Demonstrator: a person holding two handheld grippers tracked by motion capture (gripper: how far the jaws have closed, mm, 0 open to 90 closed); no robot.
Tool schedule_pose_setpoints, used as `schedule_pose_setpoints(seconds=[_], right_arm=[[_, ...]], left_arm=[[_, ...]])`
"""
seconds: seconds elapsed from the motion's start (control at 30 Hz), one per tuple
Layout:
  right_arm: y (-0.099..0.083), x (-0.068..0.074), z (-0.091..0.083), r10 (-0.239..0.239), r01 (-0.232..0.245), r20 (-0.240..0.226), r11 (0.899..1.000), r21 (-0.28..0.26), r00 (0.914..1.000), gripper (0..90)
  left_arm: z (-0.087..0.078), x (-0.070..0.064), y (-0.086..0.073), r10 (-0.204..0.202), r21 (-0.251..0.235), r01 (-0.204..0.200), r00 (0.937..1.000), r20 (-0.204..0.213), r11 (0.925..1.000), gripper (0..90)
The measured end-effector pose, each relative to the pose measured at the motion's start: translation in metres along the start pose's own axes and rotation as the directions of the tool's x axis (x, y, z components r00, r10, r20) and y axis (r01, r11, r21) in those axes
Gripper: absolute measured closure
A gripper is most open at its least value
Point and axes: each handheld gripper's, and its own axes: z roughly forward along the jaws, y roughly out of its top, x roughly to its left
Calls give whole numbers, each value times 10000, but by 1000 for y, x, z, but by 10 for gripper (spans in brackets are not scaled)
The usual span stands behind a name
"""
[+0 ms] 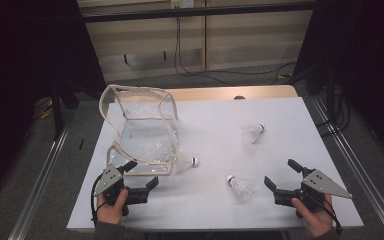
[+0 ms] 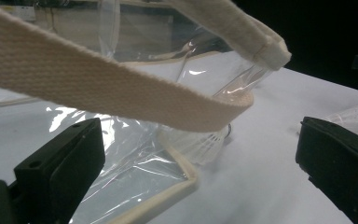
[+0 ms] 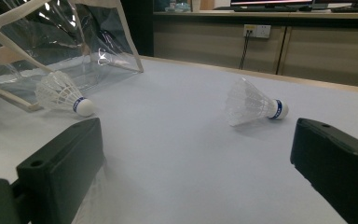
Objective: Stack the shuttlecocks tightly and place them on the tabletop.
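— Shuttlecocks all over the worktop (image 1: 290,115), three of them, and that clear bag (image 1: 142,132) standing floppy at the left. I'd guess they're meant to go inside it.

— The left gripper (image 1: 141,176) sits right at the bag's front corner, jaws spread wide, nothing between them. Its webbing handle (image 2: 121,95) droops straight across that gripper's view, so I'd worry about a jaw snagging the strap and dragging the whole bag over.

— And the right gripper (image 1: 279,174)?

— Also wide open and empty, just beside the nearest shuttlecock (image 1: 239,187). Those feathers look flimsy; pinch the skirt hard and it could crush, or the cork end could squirt out sideways.

— The one by the bag (image 1: 186,162) lies touching its rim.

— A nudge might roll it away. The far shuttlecock (image 1: 254,132) lies well apart.
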Motion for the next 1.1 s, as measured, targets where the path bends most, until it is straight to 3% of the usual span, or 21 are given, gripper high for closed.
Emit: schedule_pose_setpoints(seconds=[0.1, 0.27, 0.33, 0.5, 0.9, 1.1], right_arm=[[0, 0, 0, 10, -10, -6, 10000, 1, 10000, 21], [0, 0, 0, 5, -5, -14, 10000, -16, 10000, 21], [0, 0, -1, -62, 62, -31, 10000, -27, 10000, 21], [0, 0, -1, -89, 88, -72, 10000, -29, 9999, 21], [1, 1, -2, -120, 120, -102, 9999, -59, 9999, 21], [1, 1, -2, -131, 130, -111, 9999, -64, 9999, 21]], left_arm=[[2, -2, 0, -37, 60, 37, 10000, 62, 10000, 13], [6, -7, 1, 275, 287, -281, 9994, 227, 9992, 14], [8, -9, 1, 87, 244, -94, 9995, 304, 9997, 14], [12, -12, 2, 293, 426, -313, 9985, 473, 9986, 14], [21, -22, 1, 98, 695, -149, 9973, 731, 9975, 8], [24, -25, 0, 375, 1002, -474, 9944, 988, 9938, 12]])
